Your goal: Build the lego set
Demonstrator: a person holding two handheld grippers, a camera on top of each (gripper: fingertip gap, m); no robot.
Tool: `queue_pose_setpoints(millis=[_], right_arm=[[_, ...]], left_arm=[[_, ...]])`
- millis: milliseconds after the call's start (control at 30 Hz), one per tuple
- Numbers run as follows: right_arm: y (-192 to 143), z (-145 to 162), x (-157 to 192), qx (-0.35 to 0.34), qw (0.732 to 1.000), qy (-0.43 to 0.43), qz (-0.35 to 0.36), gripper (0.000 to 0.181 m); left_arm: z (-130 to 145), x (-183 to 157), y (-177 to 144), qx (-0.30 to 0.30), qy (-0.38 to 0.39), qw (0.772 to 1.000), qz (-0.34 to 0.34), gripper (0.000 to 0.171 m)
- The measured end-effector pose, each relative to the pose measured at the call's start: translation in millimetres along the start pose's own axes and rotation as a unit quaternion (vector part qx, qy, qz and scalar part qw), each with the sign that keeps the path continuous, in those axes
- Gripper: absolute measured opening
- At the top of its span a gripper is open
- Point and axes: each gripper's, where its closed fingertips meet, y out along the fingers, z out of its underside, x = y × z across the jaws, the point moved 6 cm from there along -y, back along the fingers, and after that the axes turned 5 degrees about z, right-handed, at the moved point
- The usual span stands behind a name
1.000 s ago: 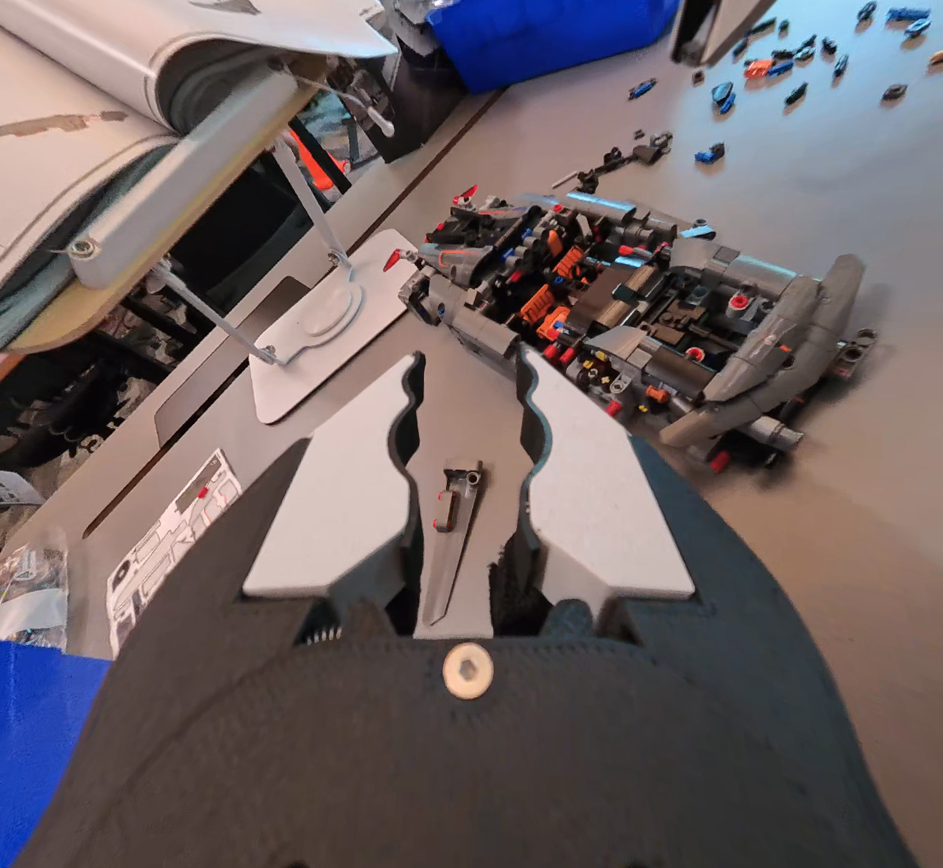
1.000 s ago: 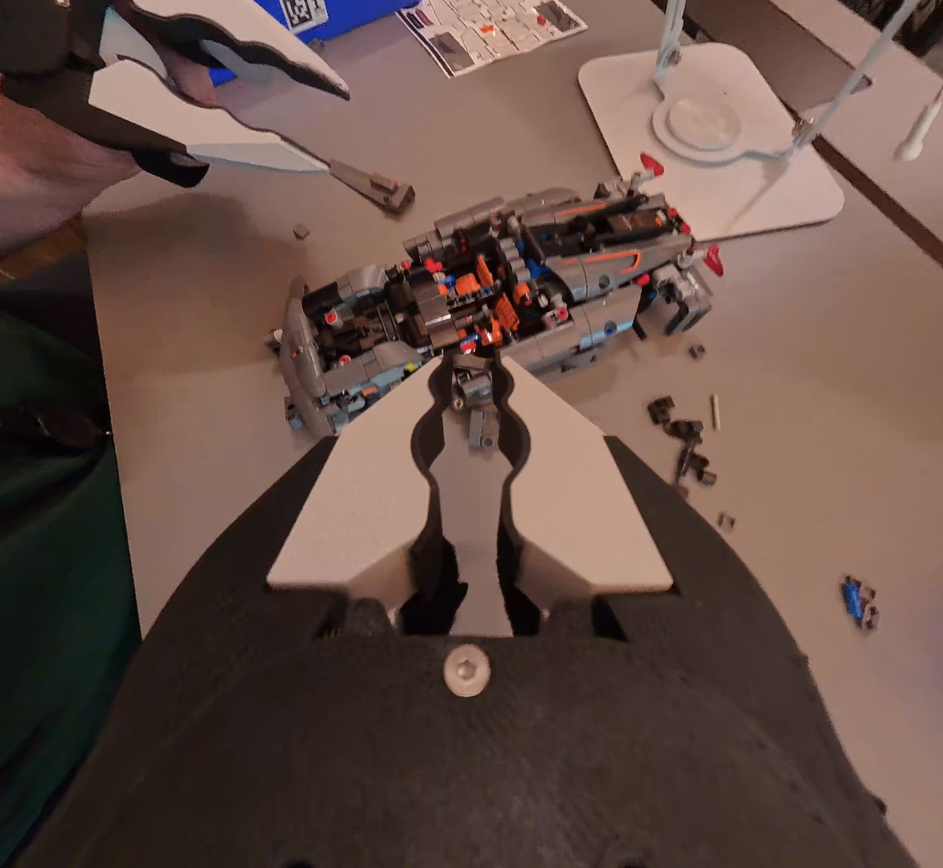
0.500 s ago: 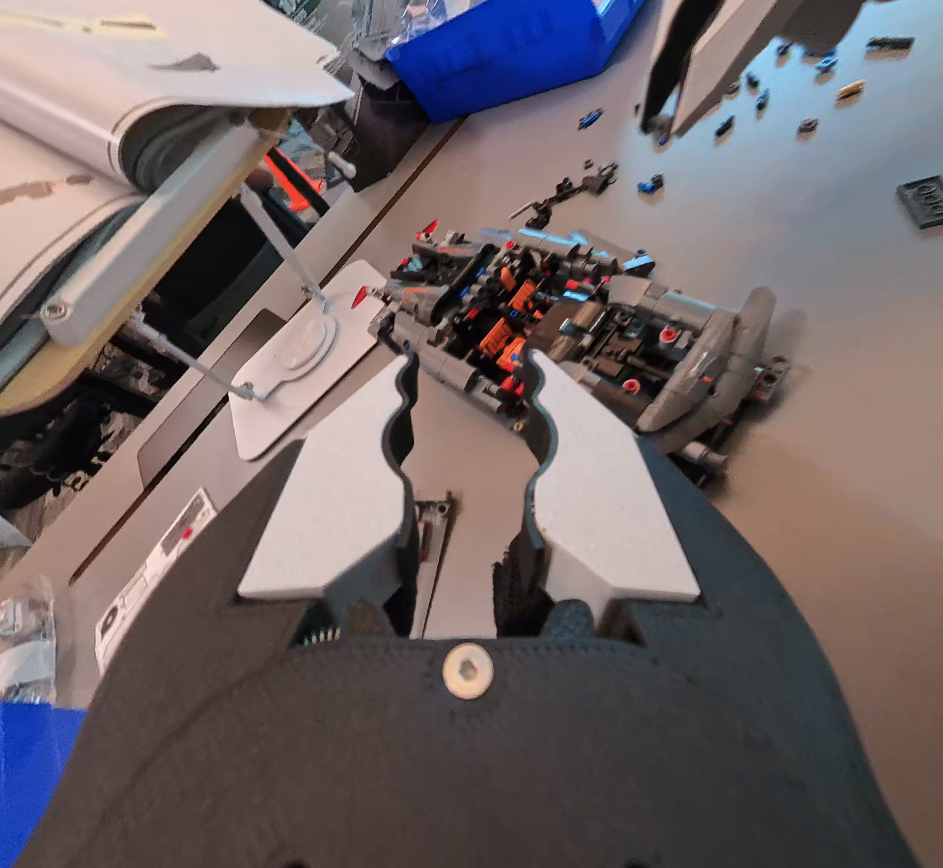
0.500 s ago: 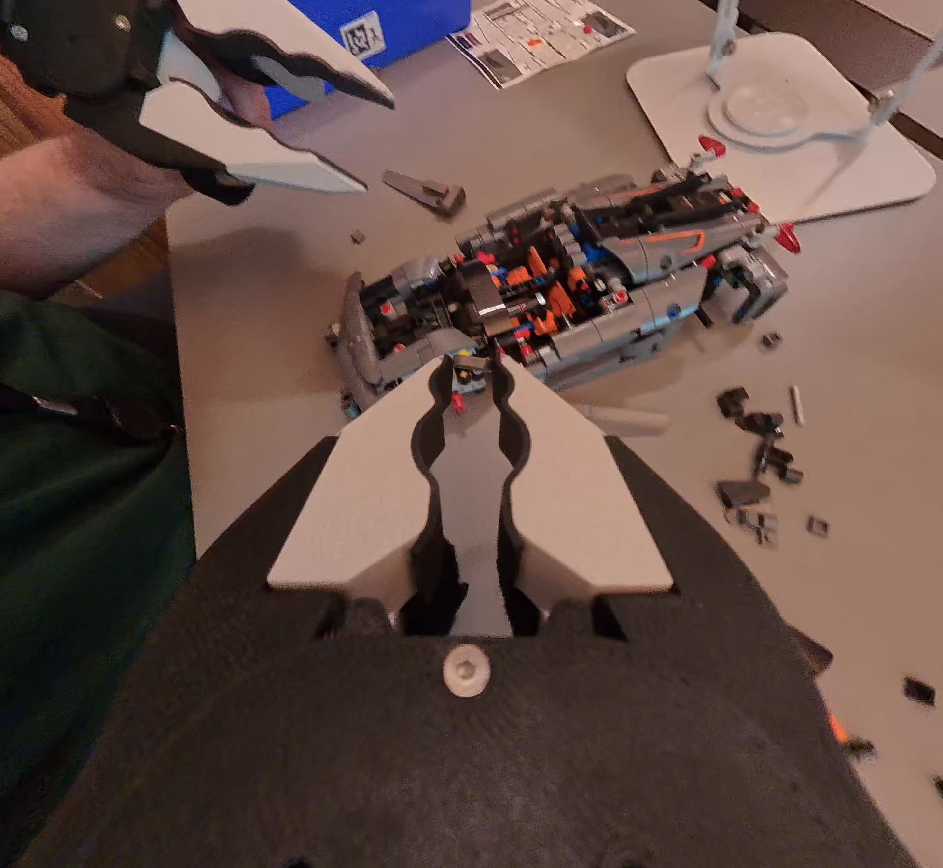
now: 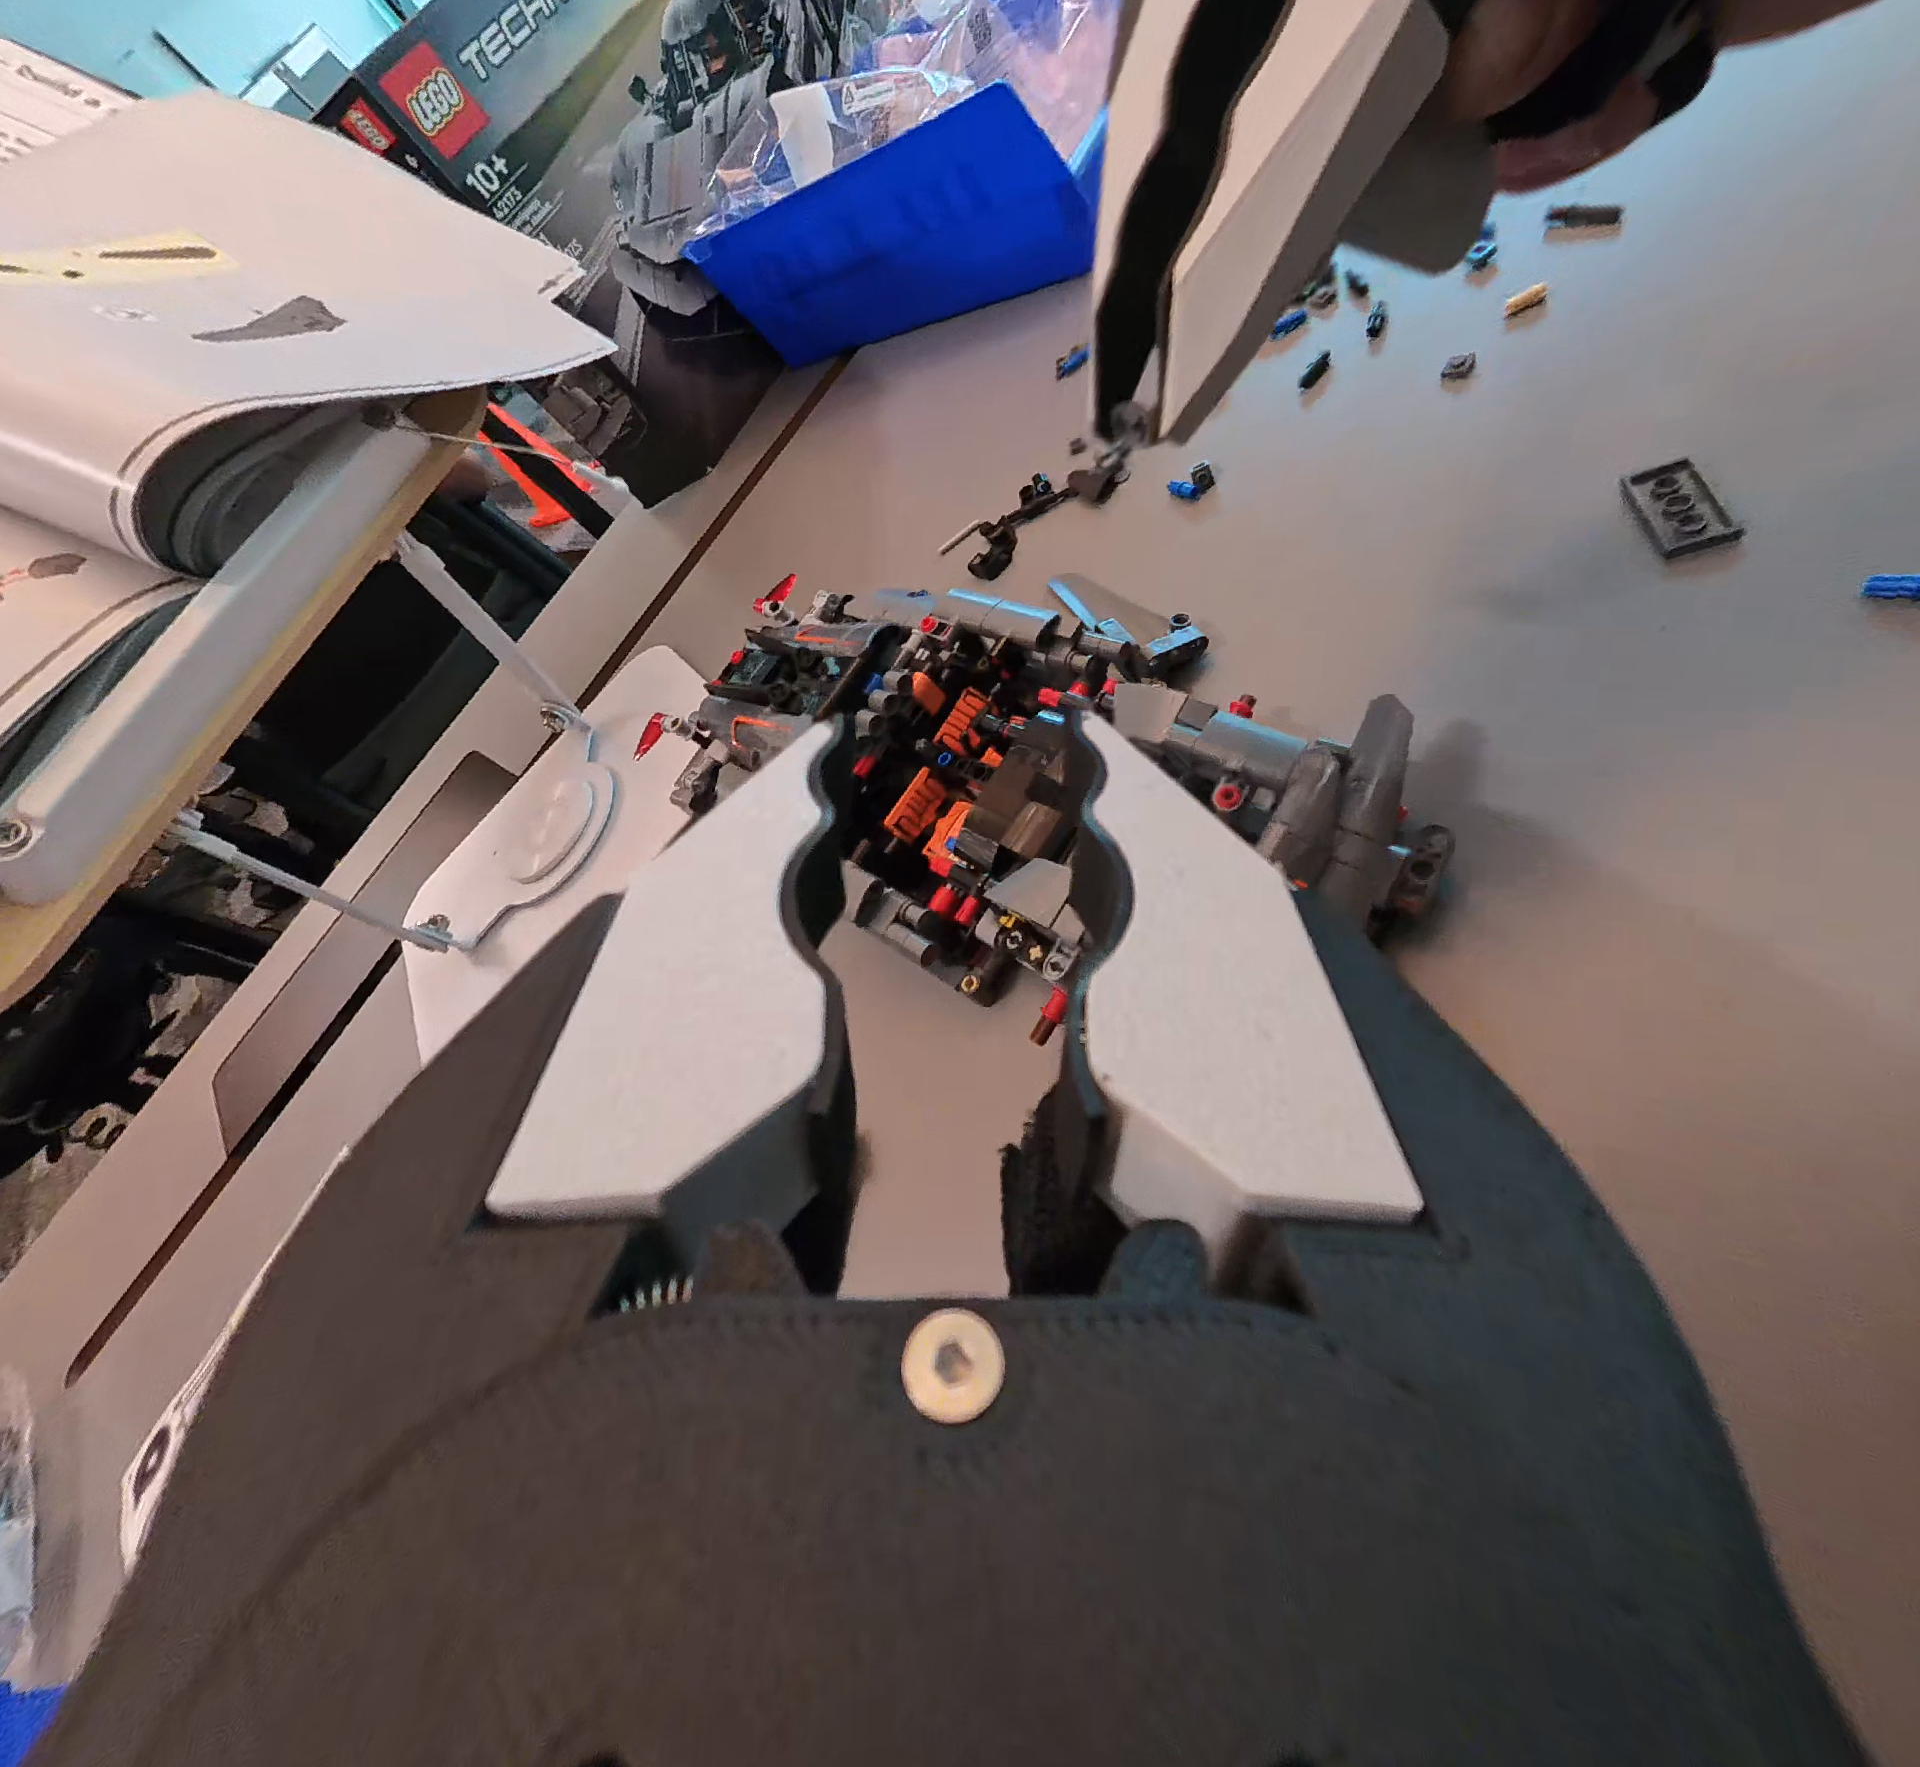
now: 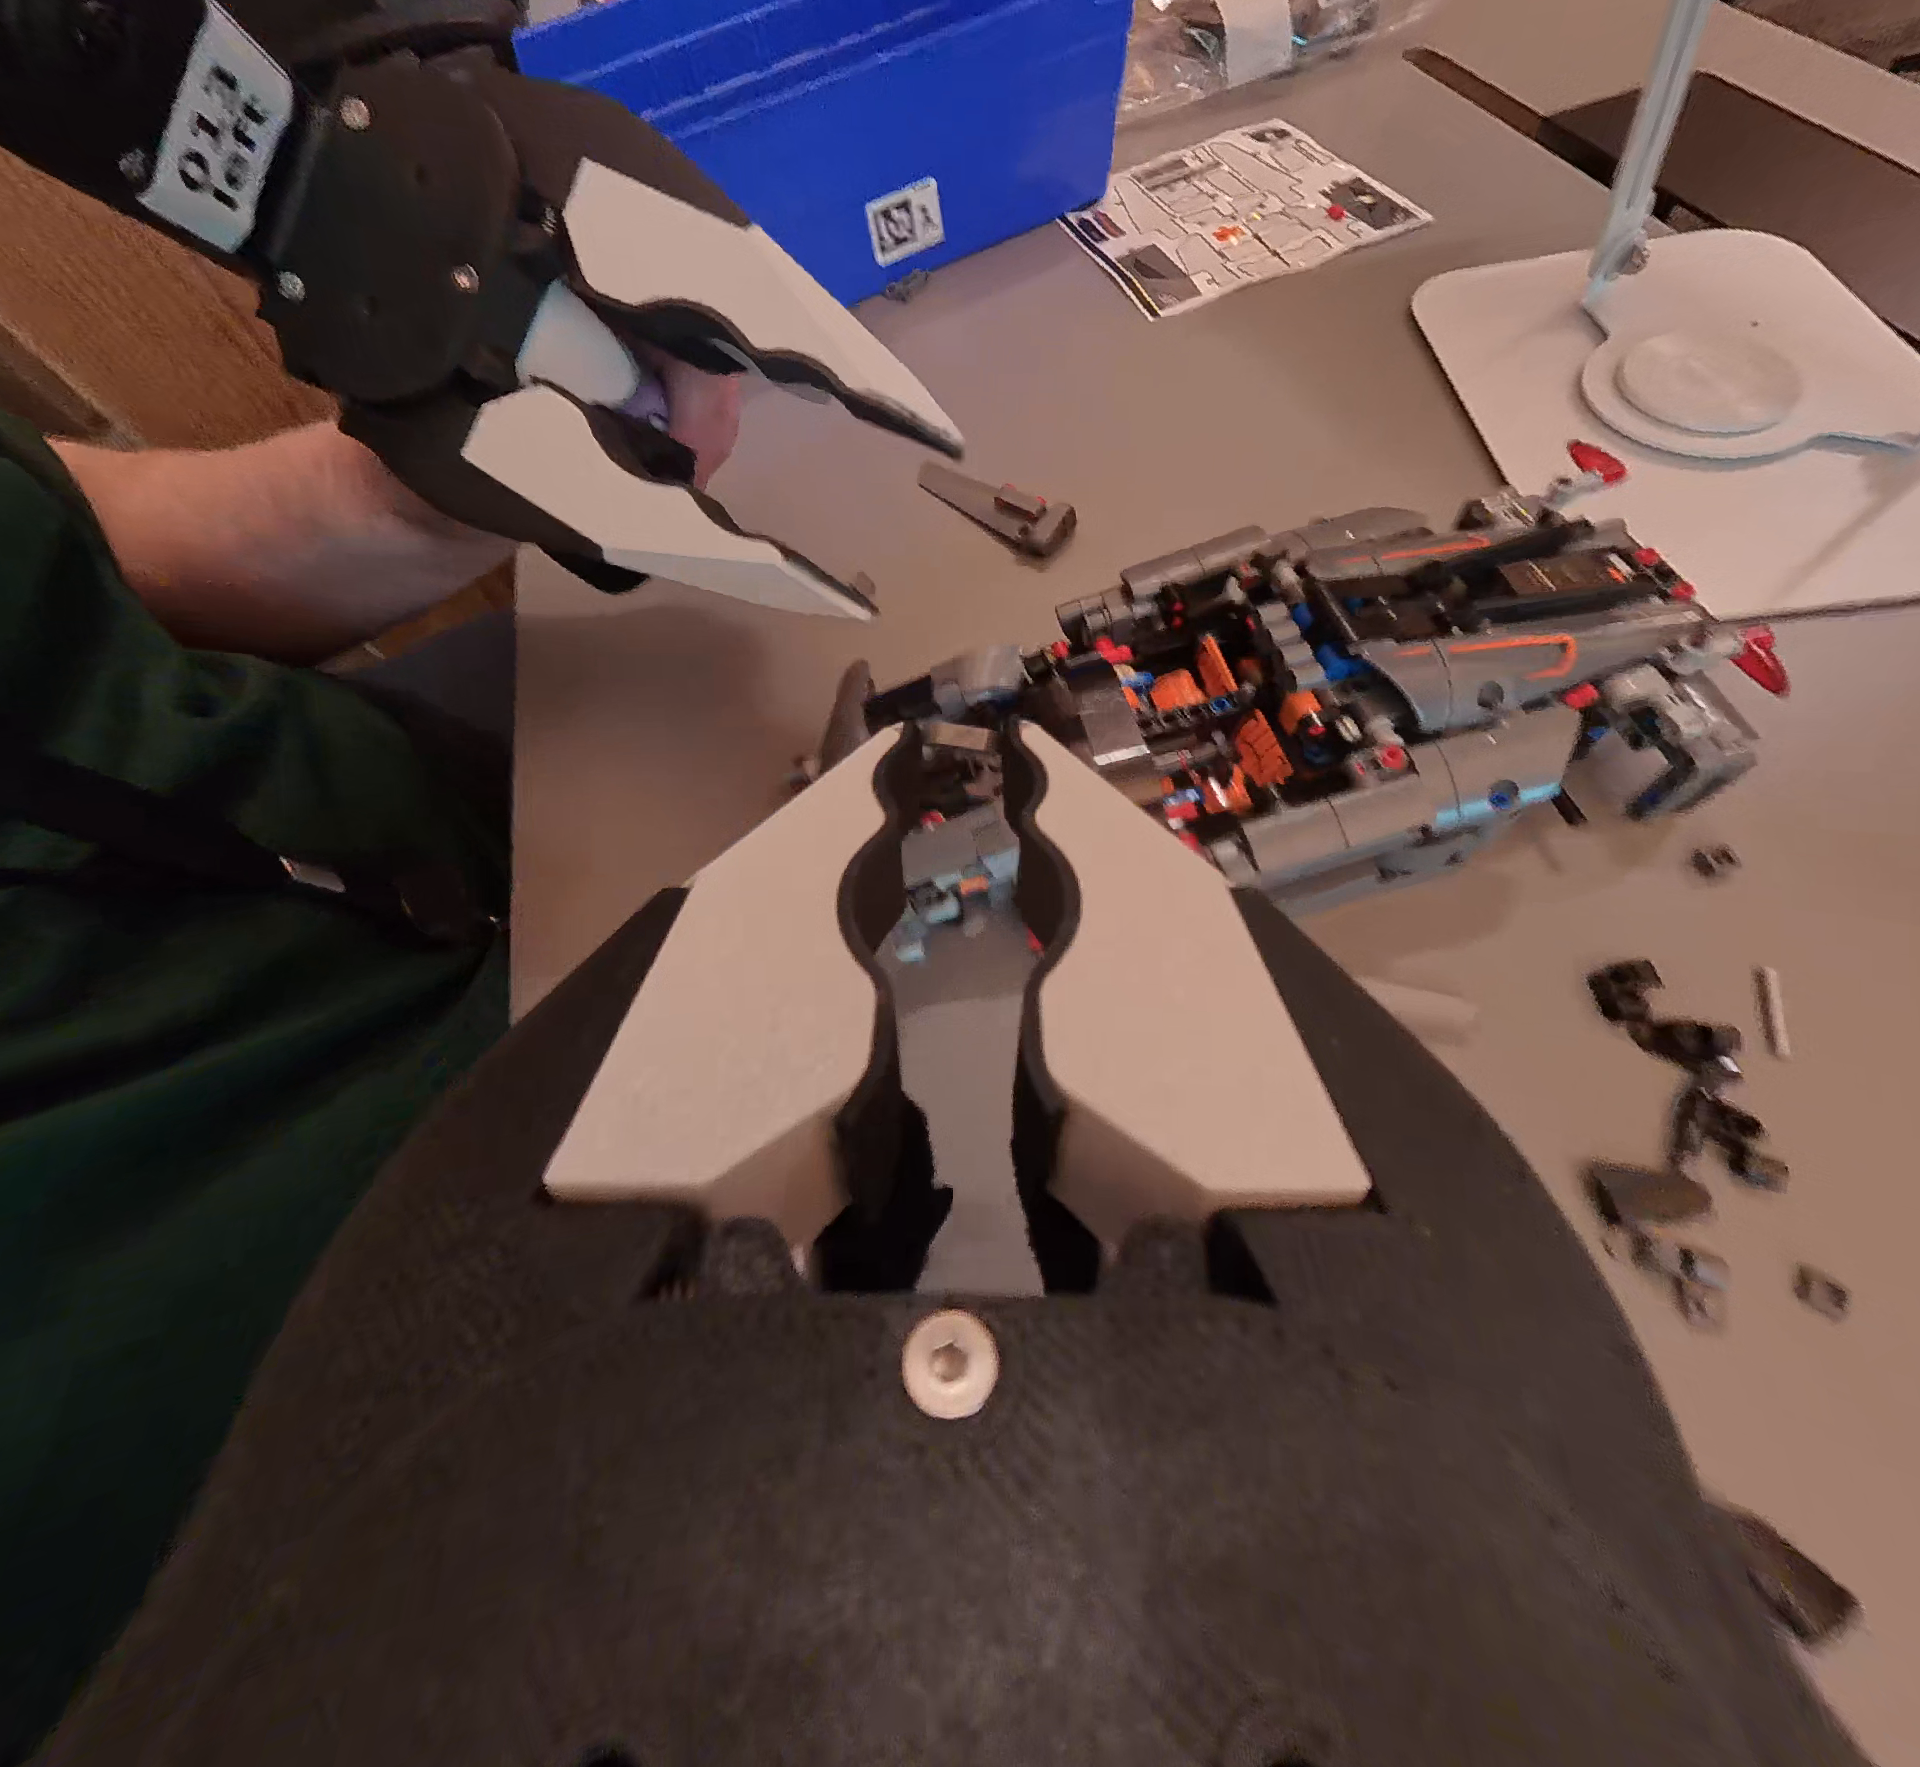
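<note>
A partly built grey lego car (image 6: 1351, 720) lies flat on the counter (image 6: 727, 699), its open middle showing orange, black, red and blue parts. A dark grey wedge piece (image 6: 997, 512) lies apart beside it. Small black and blue loose pieces (image 6: 1683, 1094) are scattered on its other side.
</note>
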Motion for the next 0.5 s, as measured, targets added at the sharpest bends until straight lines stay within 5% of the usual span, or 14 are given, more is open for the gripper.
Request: queue_pose_setpoints(millis=[300,500], right_arm=[[-52.3,86.4,-33.6,0.128,0.983,0.034,0.127,0.013],[-46.7,119.3,-35.7,0.177,0.974,0.036,0.135,0.013]], left_arm=[[20.8,4.8,0.5,0.014,-0.030,0.999,-0.001,0.037],[22.3,0.8,7.7,0.022,-0.026,0.999,0.007,0.036]])
